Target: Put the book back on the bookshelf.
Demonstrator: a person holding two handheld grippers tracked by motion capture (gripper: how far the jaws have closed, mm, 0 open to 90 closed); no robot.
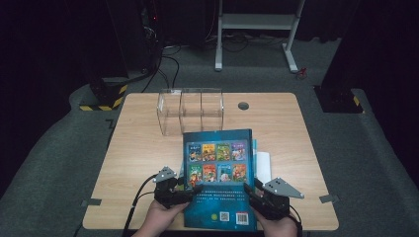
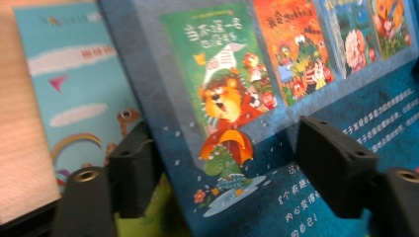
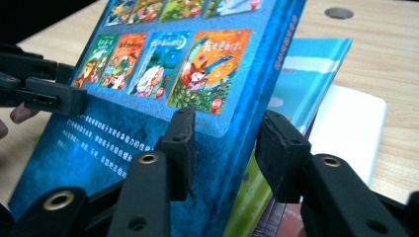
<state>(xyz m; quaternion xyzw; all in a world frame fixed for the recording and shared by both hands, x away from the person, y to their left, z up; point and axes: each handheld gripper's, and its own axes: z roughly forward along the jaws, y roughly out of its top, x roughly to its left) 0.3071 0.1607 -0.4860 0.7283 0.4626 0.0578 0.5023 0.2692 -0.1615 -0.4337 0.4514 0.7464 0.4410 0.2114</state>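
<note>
Both tongs — left [image 1: 191,189], right [image 1: 249,192] — clamp the blue book's [image 1: 220,173] opposite lower edges.

The blue book [image 1: 220,177] hides most of the books beneath it; a light blue cover [image 3: 311,74] and a white one [image 3: 353,128] peek out. Its small printed text is unreadable. The clear box [image 1: 190,111] loses its near bottom edge behind the book.

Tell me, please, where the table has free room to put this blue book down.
Bare wood lies left of the blue book, between the table edge and the clear organizer, and right of the white book. The middle front, over the stacked books, is crowded.
</note>
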